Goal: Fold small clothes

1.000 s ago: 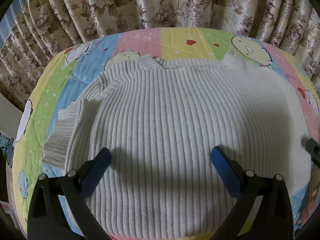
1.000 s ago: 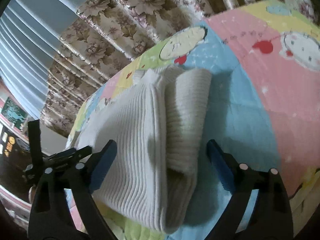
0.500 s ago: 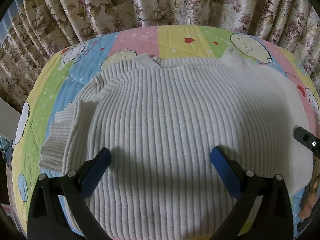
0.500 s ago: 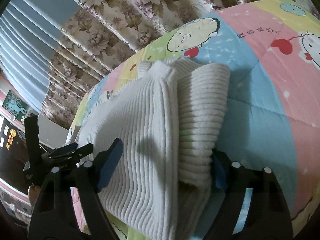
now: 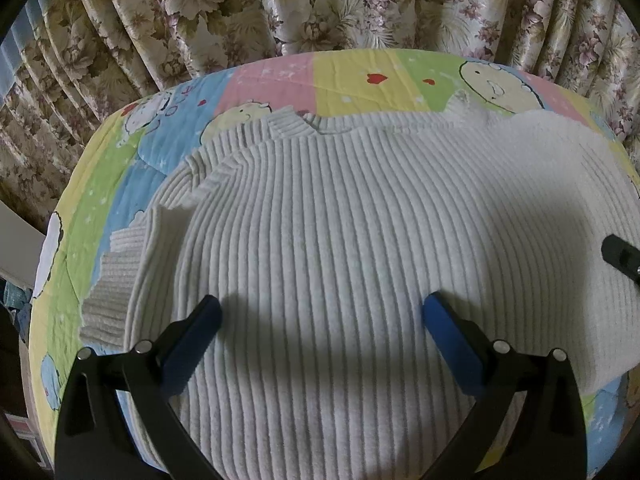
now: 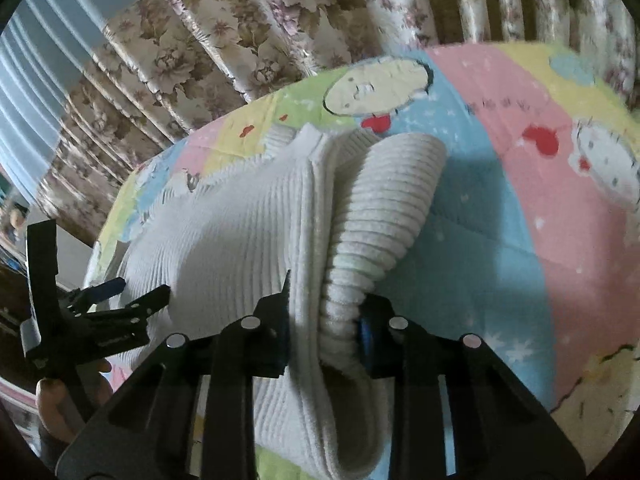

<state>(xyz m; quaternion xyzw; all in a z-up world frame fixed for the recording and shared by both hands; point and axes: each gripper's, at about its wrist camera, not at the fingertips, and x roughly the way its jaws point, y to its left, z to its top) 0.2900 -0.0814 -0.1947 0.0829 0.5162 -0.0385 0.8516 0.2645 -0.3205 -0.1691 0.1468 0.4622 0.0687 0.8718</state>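
One sweater [image 5: 328, 248]; right gripper [image 6: 324, 320] seemingly pinches its sleeve [image 6: 384, 216].

Black tongs [image 5: 320, 316] (blue pads [image 5: 452, 344]), silver screws.

Flowery curtains [image 5: 320, 4] hang in folds behind everything. A bright quilt [image 5: 352, 76] with cartoon faces and red hearts covers the bed. A pale blue striped wall [image 6: 36, 64] shows at the left.

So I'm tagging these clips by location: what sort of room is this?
Probably a bedroom at home. A cream ribbed knit sweater lies on a pastel patchwork quilt with cartoon characters, seemingly a bed, and floral pleated curtains hang right behind it.
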